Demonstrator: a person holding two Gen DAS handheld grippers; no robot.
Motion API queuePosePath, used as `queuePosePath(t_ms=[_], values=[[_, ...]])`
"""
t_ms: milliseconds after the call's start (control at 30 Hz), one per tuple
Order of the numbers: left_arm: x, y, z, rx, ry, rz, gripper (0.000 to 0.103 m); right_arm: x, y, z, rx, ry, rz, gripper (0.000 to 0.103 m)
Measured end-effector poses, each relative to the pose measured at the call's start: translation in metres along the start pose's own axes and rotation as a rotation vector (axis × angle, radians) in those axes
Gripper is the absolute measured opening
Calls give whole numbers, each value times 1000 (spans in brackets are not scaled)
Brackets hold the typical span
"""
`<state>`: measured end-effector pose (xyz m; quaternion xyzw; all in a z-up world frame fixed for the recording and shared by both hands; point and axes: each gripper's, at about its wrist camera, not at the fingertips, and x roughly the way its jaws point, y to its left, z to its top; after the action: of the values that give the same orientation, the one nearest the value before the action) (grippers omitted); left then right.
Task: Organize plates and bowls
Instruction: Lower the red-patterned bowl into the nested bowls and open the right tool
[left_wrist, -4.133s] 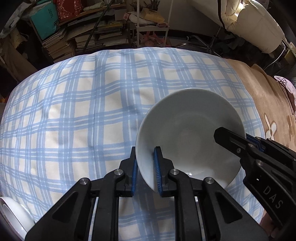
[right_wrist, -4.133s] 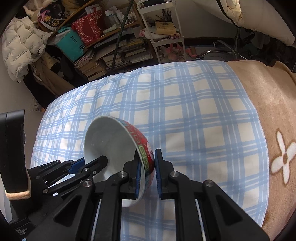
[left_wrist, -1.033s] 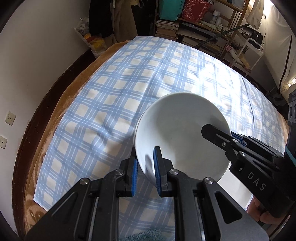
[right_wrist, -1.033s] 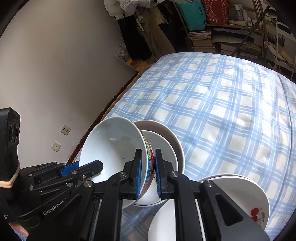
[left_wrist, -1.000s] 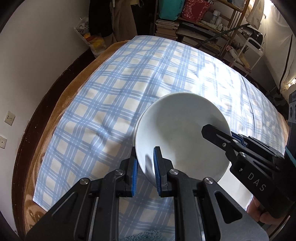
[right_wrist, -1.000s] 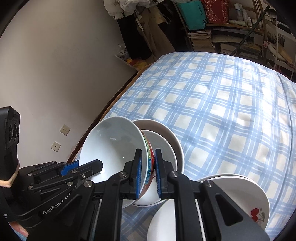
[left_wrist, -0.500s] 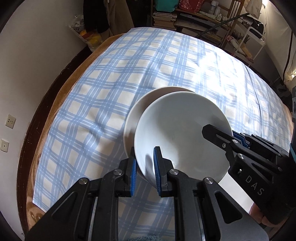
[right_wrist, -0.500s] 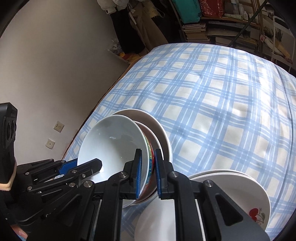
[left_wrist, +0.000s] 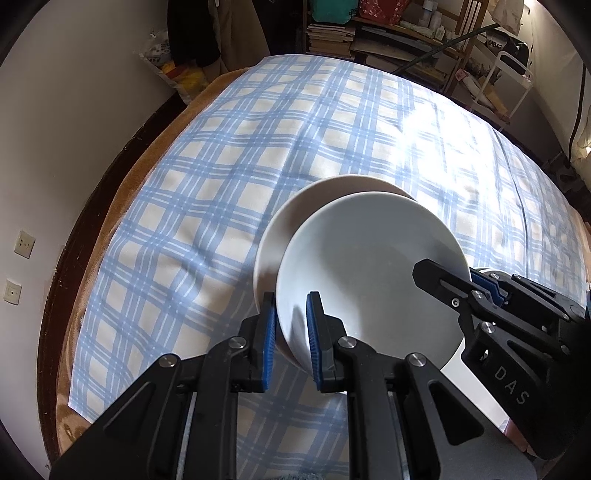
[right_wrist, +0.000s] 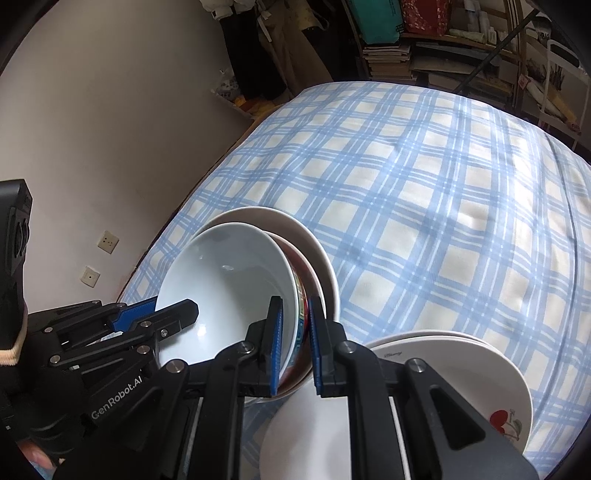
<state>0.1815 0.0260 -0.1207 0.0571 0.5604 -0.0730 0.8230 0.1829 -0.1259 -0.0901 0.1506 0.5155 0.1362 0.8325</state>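
A white bowl with a red patterned outside is held between both grippers. My left gripper is shut on its left rim; it also shows in the right wrist view. My right gripper is shut on its right rim and shows in the left wrist view. The bowl sits tilted inside a wider cream bowl on the blue checked cloth. A stack of white plates, the top one with a cherry print, lies just right of the bowls.
The cloth covers a bed; a brown blanket edge and a white wall with sockets run along the left. Cluttered shelves with books stand beyond the far end.
Both grippers swung from the far bed toward the wall side, then lowered the held bowl into the wider cream bowl beside the plate stack. Both stay shut on it.
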Motion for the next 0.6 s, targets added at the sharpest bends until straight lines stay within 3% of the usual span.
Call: queuePosePath(t_ms=[267, 600], values=[[-11, 5, -1, -4, -45, 44, 16, -7, 1, 2, 0, -10, 12, 20], [-15, 25, 2, -71, -42, 67, 21, -25, -6, 7, 7, -59, 20, 21]])
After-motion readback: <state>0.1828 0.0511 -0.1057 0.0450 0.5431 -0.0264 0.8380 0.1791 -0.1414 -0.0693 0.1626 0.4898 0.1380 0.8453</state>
